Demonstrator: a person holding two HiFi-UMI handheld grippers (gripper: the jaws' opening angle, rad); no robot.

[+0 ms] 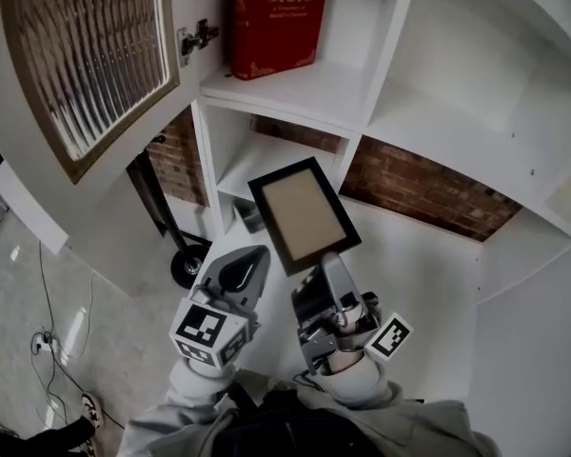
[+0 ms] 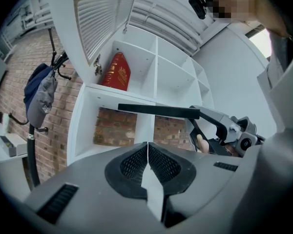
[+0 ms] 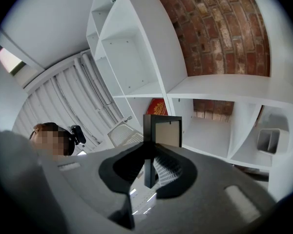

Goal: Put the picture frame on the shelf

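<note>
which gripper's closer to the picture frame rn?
Right. The right gripper is clamped on the picture frame at its lower edge; the left gripper is shut and empty, just off the frame's lower left side.

- Head view: from above the person, looking steeply down, close over the left tongs (image 1: 250,260) and right tongs (image 1: 325,260), facing the shelf (image 1: 305,89).
- Left gripper view: rides the left tongs, looking level into the shelf from nearby.
- Right gripper view: rides the right tongs, tilted up at the shelf.
- All three catch the red book (image 1: 271,17) and the frame (image 1: 300,212).
</note>
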